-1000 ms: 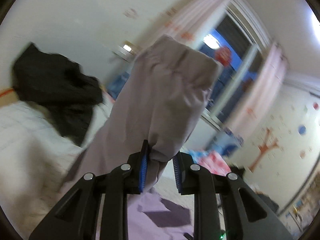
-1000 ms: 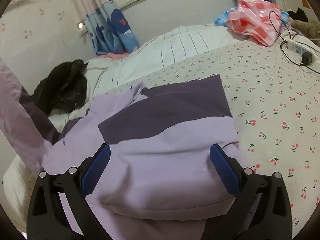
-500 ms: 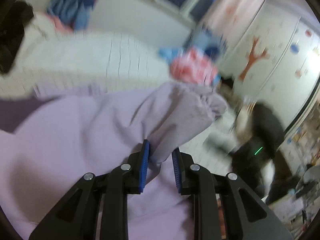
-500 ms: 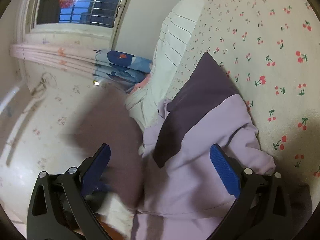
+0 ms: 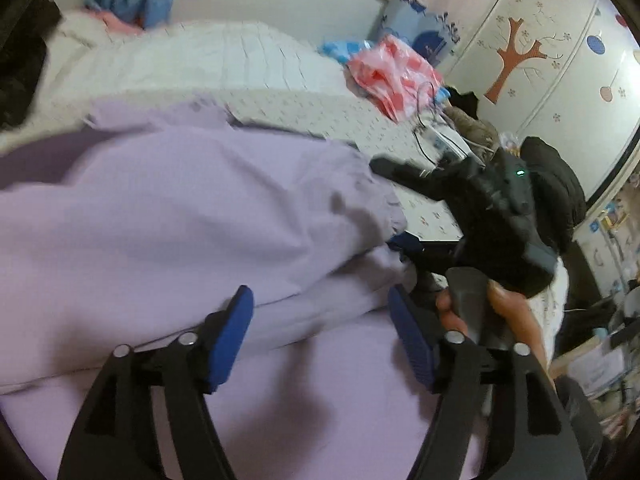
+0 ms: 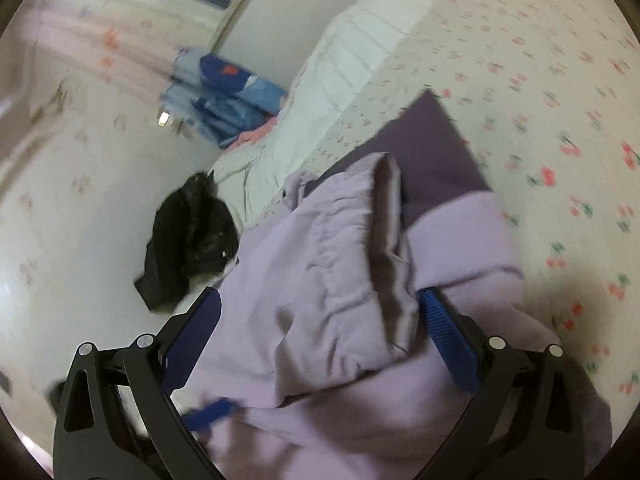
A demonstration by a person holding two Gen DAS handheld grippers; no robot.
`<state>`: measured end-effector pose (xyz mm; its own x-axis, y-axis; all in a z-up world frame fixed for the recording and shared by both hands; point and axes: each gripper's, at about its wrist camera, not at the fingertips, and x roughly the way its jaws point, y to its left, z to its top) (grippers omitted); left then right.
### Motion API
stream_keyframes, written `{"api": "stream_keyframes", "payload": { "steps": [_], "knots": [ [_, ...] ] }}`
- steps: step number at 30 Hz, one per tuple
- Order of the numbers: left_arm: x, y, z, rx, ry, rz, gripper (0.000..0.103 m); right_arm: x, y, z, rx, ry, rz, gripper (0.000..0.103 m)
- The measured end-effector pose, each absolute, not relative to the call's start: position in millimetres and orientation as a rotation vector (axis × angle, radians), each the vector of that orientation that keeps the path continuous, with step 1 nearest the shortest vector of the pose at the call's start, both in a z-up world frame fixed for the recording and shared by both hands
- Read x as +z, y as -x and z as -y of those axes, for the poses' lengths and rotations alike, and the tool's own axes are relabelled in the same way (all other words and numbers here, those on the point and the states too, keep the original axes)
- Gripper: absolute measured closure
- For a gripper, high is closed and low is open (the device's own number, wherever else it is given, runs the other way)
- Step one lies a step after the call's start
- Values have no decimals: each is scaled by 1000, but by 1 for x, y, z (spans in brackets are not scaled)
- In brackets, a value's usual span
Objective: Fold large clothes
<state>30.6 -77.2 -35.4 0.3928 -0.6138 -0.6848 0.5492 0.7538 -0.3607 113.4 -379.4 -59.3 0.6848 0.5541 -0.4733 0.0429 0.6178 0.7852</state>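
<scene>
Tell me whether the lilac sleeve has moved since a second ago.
Yes. The lilac sleeve, earlier raised high against the wall, now lies down across the garment on the bed; the left gripper is opening, pads off it.

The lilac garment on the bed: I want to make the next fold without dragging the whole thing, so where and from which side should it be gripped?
Probably the cuffed sleeve end lying across the lilac garment. It is a loose raised flap with a free edge, so pads can close on it alone. Come from the cherry-print bedsheet side, low along the fabric.

Bed point(image 6: 540, 60) w/ cherry-print sheet, wardrobe point(image 5: 540, 60) w/ tree decal, pink curtains point(image 6: 100, 28) by window
</scene>
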Motion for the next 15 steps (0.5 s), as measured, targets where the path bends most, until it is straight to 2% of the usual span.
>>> {"api": "stream_keyframes", "payload": {
  "steps": [2, 4, 5, 6, 10, 11, 13, 15],
  "knots": [
    [-22, -31, 56, -704, 88, -870, 32, -55, -115, 372, 322, -805, -766, 17],
    [-6, -37, 22, -624, 124, -818, 28, -48, -111, 369, 284, -739, -753, 50],
    [-1, -45, 9, -589, 150, -799, 28, -46, -108, 369, 284, -741, -737, 57],
    [2, -49, -1, -567, 170, -791, 28, -45, -106, 372, 278, -745, -721, 70],
    [11, -70, -54, -458, 309, -762, 28, -42, -106, 364, 249, -665, -754, 69],
    [11, -71, -63, -442, 327, -757, 28, -45, -110, 363, 241, -656, -805, 66],
    [10, -72, -72, -425, 350, -756, 28, -55, -111, 367, 242, -733, -870, 46],
    [5, -71, -75, -416, 351, -763, 28, -56, -105, 376, 244, -828, -866, 43]
  ]
}}
